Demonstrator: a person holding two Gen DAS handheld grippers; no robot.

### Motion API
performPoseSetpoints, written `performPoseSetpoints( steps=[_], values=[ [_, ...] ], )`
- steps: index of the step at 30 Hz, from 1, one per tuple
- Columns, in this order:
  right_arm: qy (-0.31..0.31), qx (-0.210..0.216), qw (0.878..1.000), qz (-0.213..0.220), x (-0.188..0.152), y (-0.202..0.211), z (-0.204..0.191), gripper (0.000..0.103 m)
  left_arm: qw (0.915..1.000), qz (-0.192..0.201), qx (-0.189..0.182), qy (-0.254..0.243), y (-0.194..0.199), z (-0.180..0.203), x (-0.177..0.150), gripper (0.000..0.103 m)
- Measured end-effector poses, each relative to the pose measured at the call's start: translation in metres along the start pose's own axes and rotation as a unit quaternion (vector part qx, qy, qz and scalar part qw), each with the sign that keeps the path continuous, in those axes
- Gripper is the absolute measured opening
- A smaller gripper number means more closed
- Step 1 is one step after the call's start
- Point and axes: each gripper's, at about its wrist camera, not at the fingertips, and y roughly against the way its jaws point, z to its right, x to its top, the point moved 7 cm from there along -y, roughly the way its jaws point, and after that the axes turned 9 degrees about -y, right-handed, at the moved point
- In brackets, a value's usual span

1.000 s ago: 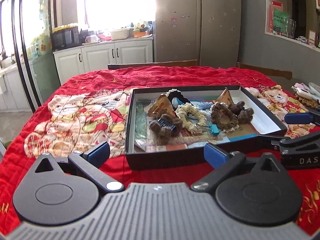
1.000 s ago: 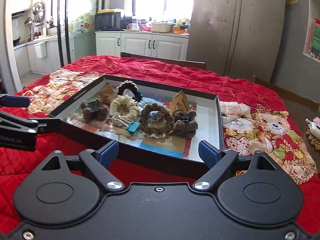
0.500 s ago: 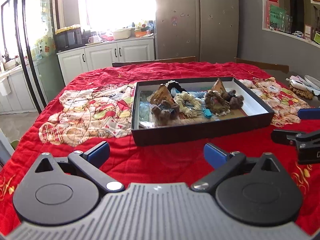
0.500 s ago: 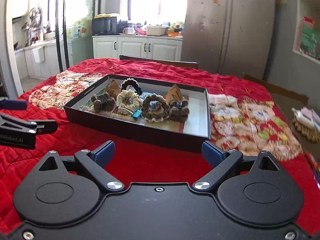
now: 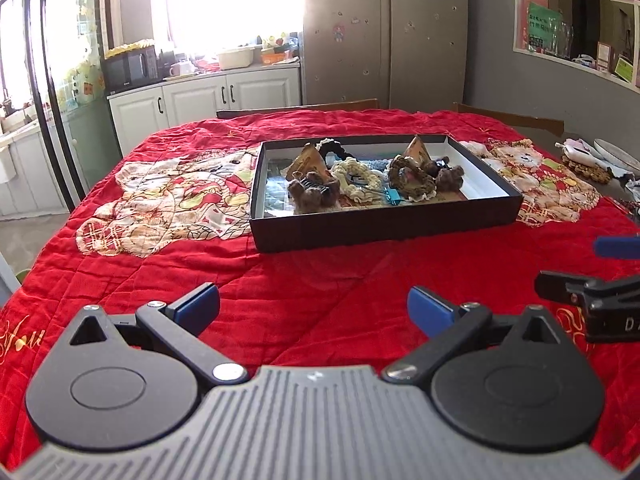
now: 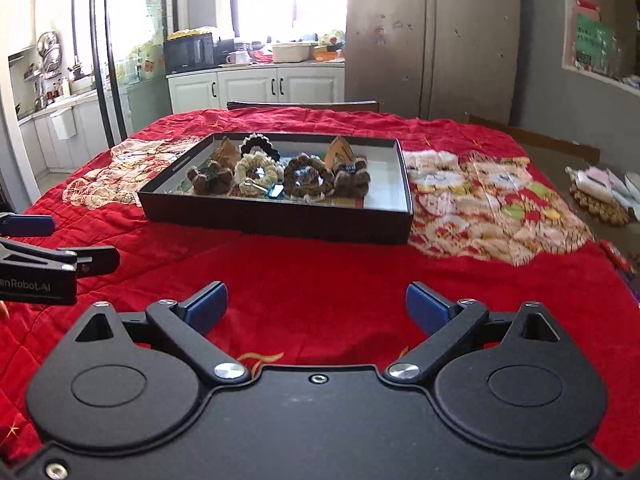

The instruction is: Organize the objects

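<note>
A shallow black box (image 5: pixel 384 226) (image 6: pixel 276 220) sits mid-table on the red cloth. Inside it lie a cream scrunchie (image 5: pixel 356 176) (image 6: pixel 256 170), a brown crochet scrunchie (image 5: pixel 412 178) (image 6: pixel 308 178), a black scrunchie (image 6: pixel 260 146), fuzzy brown hair clips (image 5: pixel 314 196) (image 6: pixel 352 178) and a blue binder clip (image 6: pixel 276 191). My left gripper (image 5: pixel 314 306) is open and empty, well short of the box's near wall. My right gripper (image 6: pixel 316 304) is opening, with nothing between its fingers, and also stands back from the box. Each gripper shows at the edge of the other's view.
The red quilted cloth (image 5: pixel 320 280) with bear patches covers the table. A woven mat (image 6: pixel 600 204) with small items lies at the far right edge. Chair backs (image 6: pixel 304 105) stand behind the table, with cabinets and a fridge beyond.
Both grippers have drawn back from the box, which now looks smaller and farther off. The right gripper's jaws have spread a little wider. The box's contents have not moved.
</note>
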Motion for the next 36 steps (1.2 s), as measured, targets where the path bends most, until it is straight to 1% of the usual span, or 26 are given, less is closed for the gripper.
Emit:
performPoseSetpoints(
  steps=[6,14,18,25,36],
  values=[
    [-0.040,0.004,0.999,-0.011,-0.015,0.004,0.006,0.096,0.9996,-0.002,-0.019,0.022,0.000,0.000,-0.006,0.103],
    [-0.043,-0.021,0.999,0.008,-0.015,0.011,0.010,0.097,0.9997,-0.008,-0.017,0.017,-0.001,0.006,-0.015,0.103],
    [-0.045,-0.022,0.999,0.002,-0.017,0.010,0.010,0.097,0.9995,-0.014,-0.021,0.021,-0.002,0.007,-0.019,0.103],
    [-0.037,-0.020,0.999,-0.002,-0.020,0.008,0.006,0.097,0.9996,-0.013,-0.023,0.014,0.000,0.012,-0.020,0.103],
    [-0.036,-0.018,0.999,-0.004,-0.021,0.008,0.006,0.097,0.9994,-0.015,-0.026,0.019,0.000,0.010,-0.021,0.103]
  ],
)
